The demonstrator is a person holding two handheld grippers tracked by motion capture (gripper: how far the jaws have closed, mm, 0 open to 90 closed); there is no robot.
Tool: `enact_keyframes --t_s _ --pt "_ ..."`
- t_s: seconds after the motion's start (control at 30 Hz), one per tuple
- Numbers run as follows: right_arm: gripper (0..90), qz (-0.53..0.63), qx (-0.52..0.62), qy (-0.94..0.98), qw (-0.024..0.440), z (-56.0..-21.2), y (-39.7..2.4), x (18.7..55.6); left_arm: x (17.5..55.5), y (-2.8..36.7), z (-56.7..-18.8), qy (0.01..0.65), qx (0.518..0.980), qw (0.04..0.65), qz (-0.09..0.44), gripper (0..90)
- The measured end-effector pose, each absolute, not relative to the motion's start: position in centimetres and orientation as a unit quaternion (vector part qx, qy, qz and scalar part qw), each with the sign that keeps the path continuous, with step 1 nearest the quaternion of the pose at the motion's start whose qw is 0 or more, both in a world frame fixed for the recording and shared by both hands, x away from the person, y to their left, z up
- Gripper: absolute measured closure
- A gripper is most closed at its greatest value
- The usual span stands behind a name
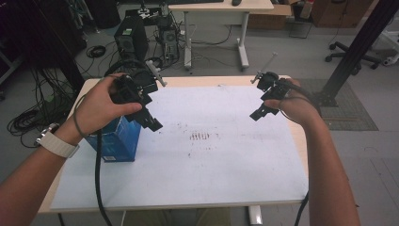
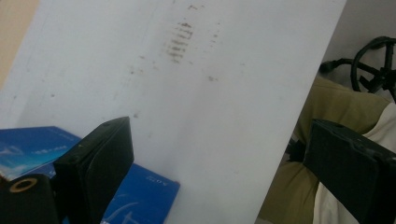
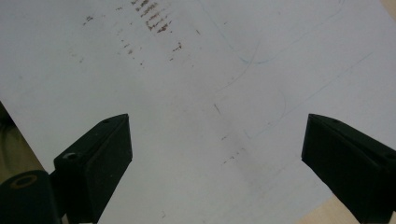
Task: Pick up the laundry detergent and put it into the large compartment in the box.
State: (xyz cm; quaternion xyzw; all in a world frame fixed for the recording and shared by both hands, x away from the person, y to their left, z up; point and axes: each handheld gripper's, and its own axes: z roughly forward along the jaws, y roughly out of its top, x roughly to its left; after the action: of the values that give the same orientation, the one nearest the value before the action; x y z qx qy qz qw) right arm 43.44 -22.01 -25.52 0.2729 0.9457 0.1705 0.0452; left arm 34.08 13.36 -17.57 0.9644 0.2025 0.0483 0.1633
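We're looking into a lab or technical workroom here: a desktop computer tower (image 1: 131, 37) is sitting on the grey floor (image 1: 282, 52) amid tangled cables (image 1: 96, 51), a second white desk (image 1: 221, 6) is standing behind, an office chair base (image 1: 350, 55) is showing at right, and a scuffed white sheet (image 1: 211, 141) is covering the tabletop (image 1: 197, 81).

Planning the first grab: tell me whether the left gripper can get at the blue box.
Probably yes. The left gripper hangs just above the blue box with jaws open, and nothing lies between them.
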Motion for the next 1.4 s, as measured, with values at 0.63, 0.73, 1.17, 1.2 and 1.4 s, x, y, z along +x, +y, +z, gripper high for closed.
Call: enact_keyframes --t_s 0.63,0.73,1.17,1.2,1.4 --pt "8.7 0.170 0.275 0.945 0.046 -25.4 -22.1 43.3 32.8 12.1 -19.0 0.162 0.971 0.166 0.052 8.6" --pt "8.7 0.170 0.274 0.946 0.046 -25.5 -22.0 43.4 32.7 11.9 -19.4 0.162 0.972 0.165 0.050 8.6" --pt "8.7 0.170 0.273 0.946 0.044 -25.7 -22.0 43.8 33.0 11.7 -19.9 0.166 0.972 0.160 0.055 8.6" --pt "8.7 0.170 0.273 0.946 0.044 -25.7 -22.0 43.8 33.0 11.7 -19.9 0.167 0.971 0.160 0.055 8.6" --pt "8.7 0.168 0.271 0.947 0.043 -25.8 -22.0 43.8 33.1 11.7 -19.9 0.171 0.971 0.160 0.055 8.6"
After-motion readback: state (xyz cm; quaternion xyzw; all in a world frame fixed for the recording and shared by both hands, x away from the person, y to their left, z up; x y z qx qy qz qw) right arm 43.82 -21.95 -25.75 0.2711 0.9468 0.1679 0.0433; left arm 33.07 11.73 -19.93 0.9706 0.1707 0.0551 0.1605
